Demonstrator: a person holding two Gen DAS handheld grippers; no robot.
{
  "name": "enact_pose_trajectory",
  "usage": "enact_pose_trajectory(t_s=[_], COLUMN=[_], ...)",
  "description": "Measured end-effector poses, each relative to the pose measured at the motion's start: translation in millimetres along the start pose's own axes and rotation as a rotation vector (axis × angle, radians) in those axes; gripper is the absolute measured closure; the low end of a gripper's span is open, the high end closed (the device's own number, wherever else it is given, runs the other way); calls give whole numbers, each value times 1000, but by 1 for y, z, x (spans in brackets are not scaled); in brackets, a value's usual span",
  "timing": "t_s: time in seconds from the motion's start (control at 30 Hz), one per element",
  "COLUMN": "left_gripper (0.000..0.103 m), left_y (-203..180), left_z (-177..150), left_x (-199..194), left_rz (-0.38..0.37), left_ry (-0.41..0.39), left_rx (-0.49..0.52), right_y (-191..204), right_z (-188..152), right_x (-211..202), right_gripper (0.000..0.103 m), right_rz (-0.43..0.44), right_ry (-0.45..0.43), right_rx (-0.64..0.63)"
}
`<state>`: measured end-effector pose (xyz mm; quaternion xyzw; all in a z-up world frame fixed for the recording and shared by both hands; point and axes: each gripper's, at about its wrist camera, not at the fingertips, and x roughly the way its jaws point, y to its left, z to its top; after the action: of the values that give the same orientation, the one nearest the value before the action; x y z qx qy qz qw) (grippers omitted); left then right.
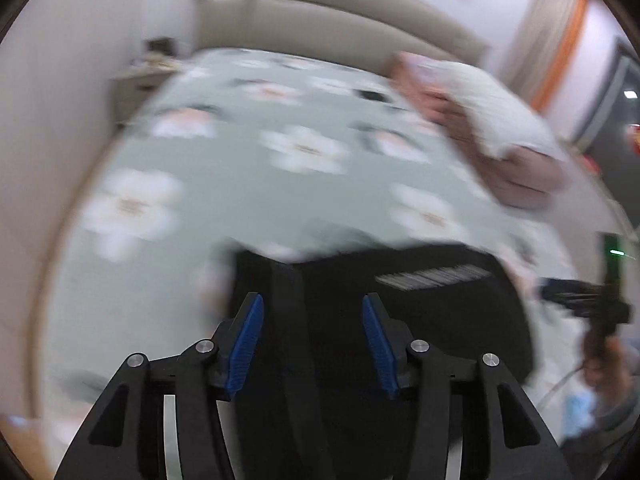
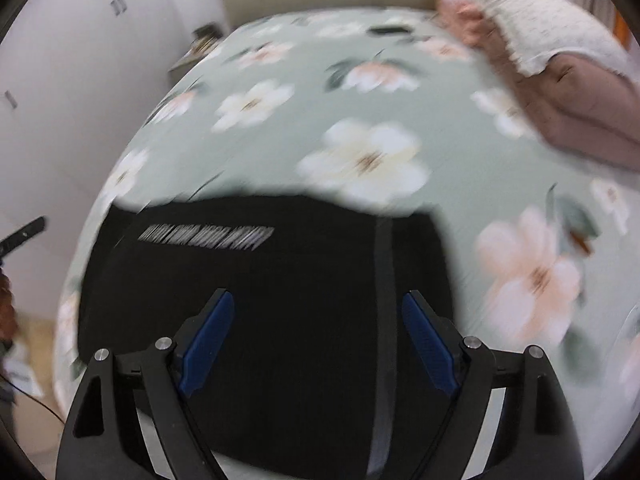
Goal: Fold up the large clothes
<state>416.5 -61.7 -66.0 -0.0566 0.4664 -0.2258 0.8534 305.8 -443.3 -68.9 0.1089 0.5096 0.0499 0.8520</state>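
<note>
Left gripper (image 1: 312,340) and right gripper (image 2: 318,344), jaws spread, nothing held; black garment (image 2: 280,280) directly beneath and ahead on floral bed (image 2: 280,140), likely soft, light, limp, best pinched at edges; pillow (image 2: 540,32) beyond, right.

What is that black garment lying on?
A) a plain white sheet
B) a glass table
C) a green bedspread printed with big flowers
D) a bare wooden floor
C: the black garment lies flat on the pale green flowered bedspread, whose white and pink blooms show all around it in both views.
</note>
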Motion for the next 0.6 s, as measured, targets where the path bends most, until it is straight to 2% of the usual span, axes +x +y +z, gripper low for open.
enact_pose_trajectory(t_s=[0.07, 0.13, 0.17, 0.23, 0.3, 0.4, 0.5, 0.53, 0.6], left_gripper=[50, 50, 50, 50, 50, 50, 50, 50, 50], left_y=[-38, -58, -65, -62, -54, -49, -52, -54, -56], left_z=[-19, -35, -45, -59, -71, -59, -43, -39, -23], left_x=[26, 53, 77, 109, 139, 144, 124, 115, 97], left_rz=[-39, -21, 9, 40, 65, 63, 26, 14, 39], left_ry=[43, 55, 94, 156, 216, 252, 218, 196, 113], left_rx=[28, 42, 44, 12, -18, -88, -84, -81, -62], right_y=[27, 48, 53, 54, 47, 49, 51, 52, 55], right_z=[-18, -34, -41, -54, -64, -68, -52, -41, -18], right_x=[9, 30, 47, 77, 95, 104, 89, 76, 53], right_gripper=[15, 15, 15, 15, 14, 13, 19, 19, 19], right_rz=[5, -46, -75, -81, -53, -72, -49, -23, -41], right_ry=[24, 52, 80, 134, 146, 148, 170, 134, 28], right_rx=[0, -21, -30, -27, 22, 17, 14, 15, 4])
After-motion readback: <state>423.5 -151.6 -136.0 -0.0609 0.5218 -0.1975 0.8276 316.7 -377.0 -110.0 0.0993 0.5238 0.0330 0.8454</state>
